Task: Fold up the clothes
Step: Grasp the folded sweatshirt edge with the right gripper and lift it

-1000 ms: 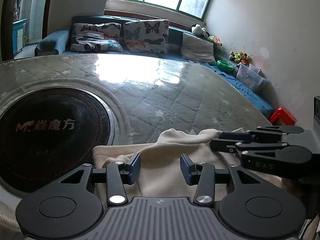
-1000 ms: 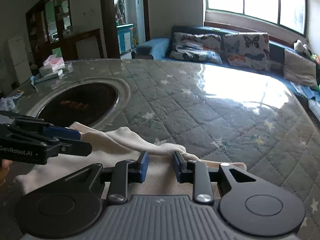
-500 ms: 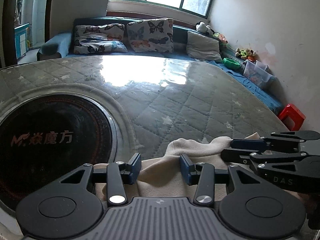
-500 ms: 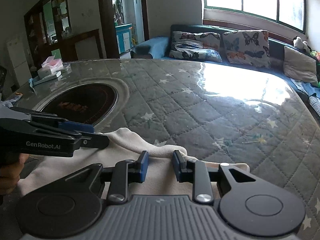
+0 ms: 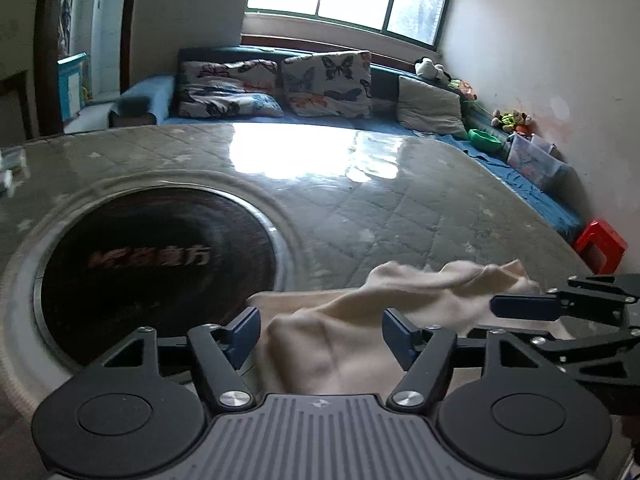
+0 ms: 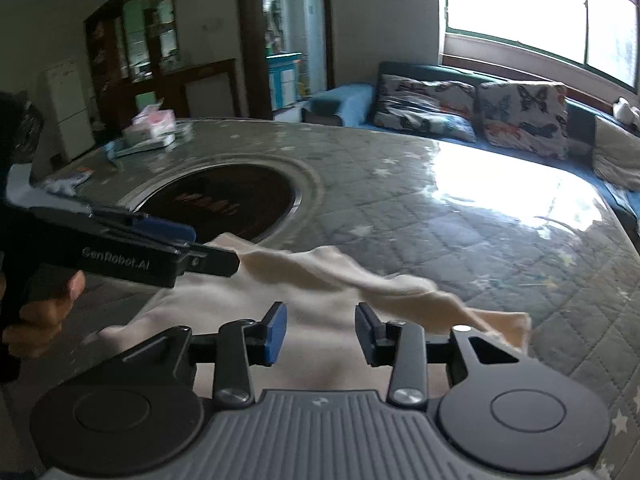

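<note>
Left wrist view: the cream garment [image 5: 360,320] lies rumpled on the near edge of the desk [image 5: 400,208], right of its dark round inset [image 5: 156,272]. My left tool [image 5: 320,330] is opening, cloth between its pads but unpinched. My right tool [image 6: 320,334] is opening too, spread over the cloth.

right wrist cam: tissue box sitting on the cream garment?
No. The tissue box stands at the table's far left edge, well apart from the cream garment lying near the gripper.
</note>
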The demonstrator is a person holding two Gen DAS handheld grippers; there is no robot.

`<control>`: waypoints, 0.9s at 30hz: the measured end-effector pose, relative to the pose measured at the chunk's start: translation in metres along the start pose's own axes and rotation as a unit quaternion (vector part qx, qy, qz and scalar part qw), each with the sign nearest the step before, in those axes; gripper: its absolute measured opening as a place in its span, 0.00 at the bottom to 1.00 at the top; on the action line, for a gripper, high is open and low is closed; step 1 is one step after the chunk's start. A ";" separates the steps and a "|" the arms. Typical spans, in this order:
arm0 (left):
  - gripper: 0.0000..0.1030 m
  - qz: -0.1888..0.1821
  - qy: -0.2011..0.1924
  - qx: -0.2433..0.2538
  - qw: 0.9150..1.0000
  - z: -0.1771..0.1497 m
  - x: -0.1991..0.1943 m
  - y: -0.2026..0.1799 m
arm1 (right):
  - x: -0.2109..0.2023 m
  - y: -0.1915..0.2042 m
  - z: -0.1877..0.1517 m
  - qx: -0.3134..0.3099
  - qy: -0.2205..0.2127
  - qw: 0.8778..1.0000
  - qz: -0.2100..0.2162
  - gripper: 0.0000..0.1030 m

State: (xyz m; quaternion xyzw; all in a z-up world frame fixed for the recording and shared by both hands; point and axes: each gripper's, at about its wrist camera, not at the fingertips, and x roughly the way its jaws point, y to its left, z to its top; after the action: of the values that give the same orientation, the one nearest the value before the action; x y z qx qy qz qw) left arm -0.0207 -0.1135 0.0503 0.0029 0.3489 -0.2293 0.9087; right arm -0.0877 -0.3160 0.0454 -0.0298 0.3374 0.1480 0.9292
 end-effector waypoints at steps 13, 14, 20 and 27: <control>0.78 0.023 0.021 0.001 1.000 -0.029 -0.009 0.014 | -0.010 0.048 -0.024 -0.060 0.005 0.998 0.007 0.51; 0.78 0.023 0.022 -0.005 0.999 -0.029 -0.011 0.016 | -0.010 0.051 -0.025 -0.064 0.008 0.998 0.009 0.51; 0.99 0.024 0.023 -0.054 0.998 -0.025 -0.020 0.032 | -0.011 0.066 -0.023 -0.090 0.009 0.996 0.014 0.51; 1.00 0.024 0.035 -0.118 0.992 -0.018 -0.024 0.048 | -0.011 0.104 -0.018 -0.161 -0.001 0.986 0.043 0.51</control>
State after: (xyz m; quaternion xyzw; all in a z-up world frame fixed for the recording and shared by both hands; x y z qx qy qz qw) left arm -0.0281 -0.0574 0.0444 -0.0879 0.4048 -0.1644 0.8952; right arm -0.1382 -0.2224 0.0431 -0.1639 0.3096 0.2405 0.9053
